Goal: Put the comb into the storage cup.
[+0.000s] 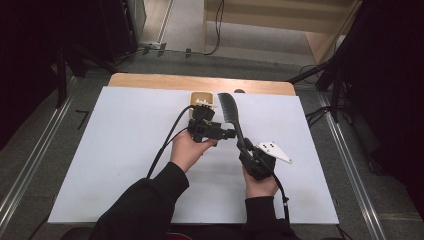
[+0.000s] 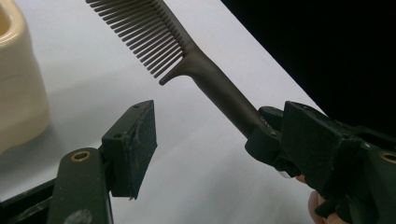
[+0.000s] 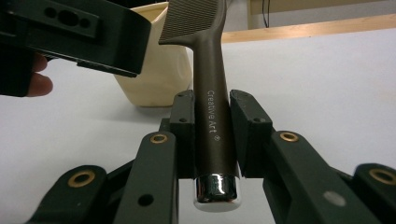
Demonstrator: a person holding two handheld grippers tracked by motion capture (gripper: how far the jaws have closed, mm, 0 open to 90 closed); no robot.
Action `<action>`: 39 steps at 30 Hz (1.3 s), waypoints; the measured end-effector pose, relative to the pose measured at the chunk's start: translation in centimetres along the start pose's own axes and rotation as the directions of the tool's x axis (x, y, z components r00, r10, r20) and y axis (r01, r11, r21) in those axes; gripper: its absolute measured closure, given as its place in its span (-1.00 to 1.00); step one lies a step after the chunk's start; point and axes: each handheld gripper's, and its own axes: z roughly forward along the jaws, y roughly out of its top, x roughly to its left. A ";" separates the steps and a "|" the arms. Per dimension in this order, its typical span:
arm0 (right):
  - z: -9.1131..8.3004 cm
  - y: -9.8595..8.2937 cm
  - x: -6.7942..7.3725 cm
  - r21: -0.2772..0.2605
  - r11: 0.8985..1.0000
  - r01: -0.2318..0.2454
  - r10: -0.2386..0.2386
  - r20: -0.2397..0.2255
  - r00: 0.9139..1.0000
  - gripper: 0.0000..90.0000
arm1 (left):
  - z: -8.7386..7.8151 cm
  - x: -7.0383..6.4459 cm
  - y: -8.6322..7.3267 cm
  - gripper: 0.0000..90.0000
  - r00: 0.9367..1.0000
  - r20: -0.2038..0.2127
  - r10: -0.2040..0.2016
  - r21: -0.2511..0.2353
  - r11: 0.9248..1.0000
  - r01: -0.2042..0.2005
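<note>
Dark comb (image 3: 212,84) grasped by its handle in right gripper (image 3: 212,135) fingers, held above white bench (image 1: 125,150), left gripper (image 1: 212,131) fingers released beside it, cream container (image 1: 201,98) behind

White-topped wooden table (image 1: 125,150), grey floor (image 1: 30,150), possibly dark curtains (image 1: 395,75)

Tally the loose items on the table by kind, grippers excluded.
Comb: 1, handle clamped in the right gripper
Cream container: 1, on the table behind the left gripper
Total: 2
</note>
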 end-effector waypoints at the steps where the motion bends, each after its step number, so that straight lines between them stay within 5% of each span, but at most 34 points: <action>1: 0.0 0.0 0.0 -0.001 1.000 0.001 -0.001 0.001 1.000 0.56 | 0.1 -0.1 0.1 -0.38 1.000 -0.004 0.005 0.004 1.000 -0.005; 22: 0.1 0.3 0.6 -0.021 1.000 0.003 -0.003 0.022 1.000 0.56 | 1.8 -1.0 0.7 -0.36 1.000 0.001 -0.001 -0.006 1.000 0.001; 39: 0.3 0.2 1.7 -0.046 0.999 0.010 -0.010 0.016 1.000 0.56 | 3.0 -0.7 0.8 -0.28 0.998 0.002 -0.065 -0.017 0.998 0.065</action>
